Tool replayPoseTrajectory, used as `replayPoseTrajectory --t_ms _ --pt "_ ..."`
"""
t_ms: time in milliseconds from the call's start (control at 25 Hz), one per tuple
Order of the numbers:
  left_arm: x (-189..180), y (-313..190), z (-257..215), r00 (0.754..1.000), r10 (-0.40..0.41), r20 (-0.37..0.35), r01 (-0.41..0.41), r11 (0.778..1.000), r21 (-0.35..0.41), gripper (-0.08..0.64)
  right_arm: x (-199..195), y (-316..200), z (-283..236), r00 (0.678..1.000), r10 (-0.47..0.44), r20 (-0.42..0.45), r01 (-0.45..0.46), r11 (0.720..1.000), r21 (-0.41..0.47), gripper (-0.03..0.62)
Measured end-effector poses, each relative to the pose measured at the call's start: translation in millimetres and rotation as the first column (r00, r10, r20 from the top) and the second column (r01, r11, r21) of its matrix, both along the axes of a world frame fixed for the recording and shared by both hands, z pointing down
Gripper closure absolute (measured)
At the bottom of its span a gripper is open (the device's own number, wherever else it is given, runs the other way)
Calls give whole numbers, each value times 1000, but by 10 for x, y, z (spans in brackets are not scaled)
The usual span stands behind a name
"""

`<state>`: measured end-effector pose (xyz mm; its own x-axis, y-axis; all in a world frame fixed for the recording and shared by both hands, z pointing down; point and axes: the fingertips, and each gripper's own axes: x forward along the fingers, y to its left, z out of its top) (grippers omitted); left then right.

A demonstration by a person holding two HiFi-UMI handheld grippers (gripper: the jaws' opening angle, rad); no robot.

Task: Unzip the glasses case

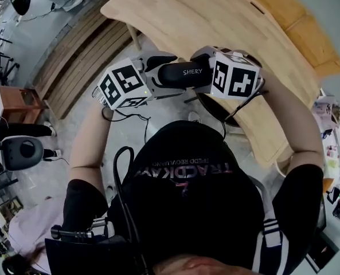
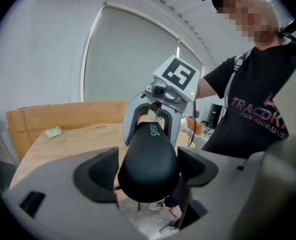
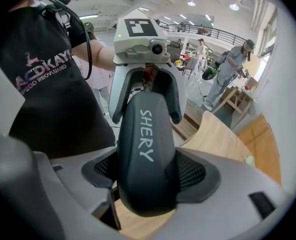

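Glasses case [image 1: 184, 73], smooth black rounded oval shell, hanging at 12 o'clock, being clamped between mesh-textured pads [image 3: 193, 172] of right gripper [image 3: 148, 176]; lying unpressed between wide-apart jaws of left gripper [image 2: 148, 171].

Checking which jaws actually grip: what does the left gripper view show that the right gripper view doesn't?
Only the left gripper view: the left gripper with its jaws open, a gap showing beside the case, and shoes on the floor below. Only the right gripper view: the right gripper with its jaws pressed on the case's sides, and people far behind. Both: the black case spanning both grippers, the wooden table, and the person's black shirt.
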<state>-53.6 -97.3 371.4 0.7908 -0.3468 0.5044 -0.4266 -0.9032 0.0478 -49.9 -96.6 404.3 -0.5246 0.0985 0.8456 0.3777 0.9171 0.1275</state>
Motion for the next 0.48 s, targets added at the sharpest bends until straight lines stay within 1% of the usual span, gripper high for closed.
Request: replayPoseTrajectory --t_ms 80,120,160,360,480 --pt "63 70 13 999 45 17 -45 999 7 190 -16 46 -24 1000 -28 -4 28 999 24 249" --pt "76 94 10 998 57 18 -57 998 16 212 -18 58 -29 999 -35 -8 35 999 30 249" --pt "78 107 -1 998 62 14 -62 998 24 213 -19 63 -32 999 -39 -9 39 999 30 249" --pt "82 105 -50 999 48 -16 -47 998 40 225 -5 70 -39 999 -42 1 42 999 -2 239" --pt "54 74 -86 999 16 -44 -14 999 49 229 -11 11 -98 999 -19 51 19 1000 -1 236"
